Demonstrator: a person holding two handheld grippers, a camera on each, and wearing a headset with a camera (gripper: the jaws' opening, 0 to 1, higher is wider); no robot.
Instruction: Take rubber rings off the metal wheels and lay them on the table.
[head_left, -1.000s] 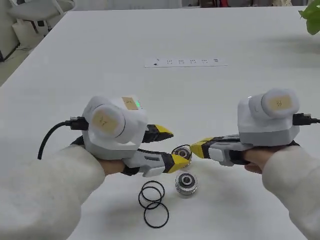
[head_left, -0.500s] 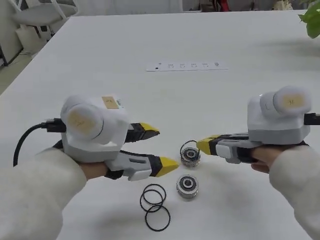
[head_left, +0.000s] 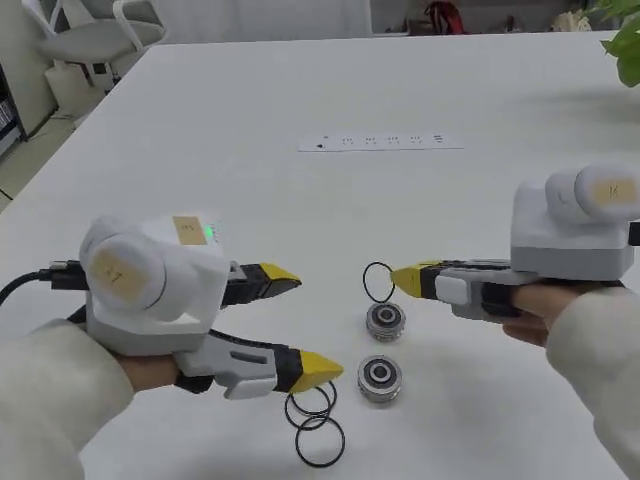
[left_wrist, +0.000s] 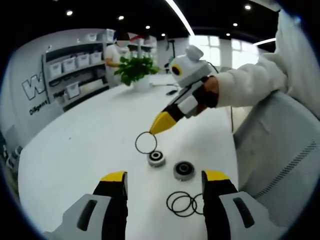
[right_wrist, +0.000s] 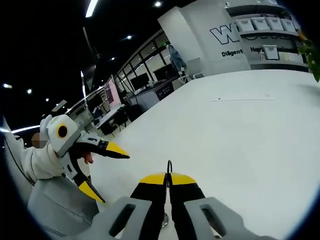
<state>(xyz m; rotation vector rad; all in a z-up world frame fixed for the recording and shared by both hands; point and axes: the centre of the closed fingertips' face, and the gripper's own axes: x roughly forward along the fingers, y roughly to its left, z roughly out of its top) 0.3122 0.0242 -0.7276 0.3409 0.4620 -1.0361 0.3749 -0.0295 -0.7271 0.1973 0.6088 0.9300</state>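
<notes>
head view: clamps right hand-held gripper (head_left: 399, 277) on a rubber ring (head_left: 365, 284) just above a wheel (head_left: 386, 319); holds left hand-held gripper (head_left: 315, 326) apart near loose rings (head_left: 316, 420).

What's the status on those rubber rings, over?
Left gripper open, hovering. Right gripper shut on black rubber ring, held off round metal wheel. Nothing blocking.
</notes>
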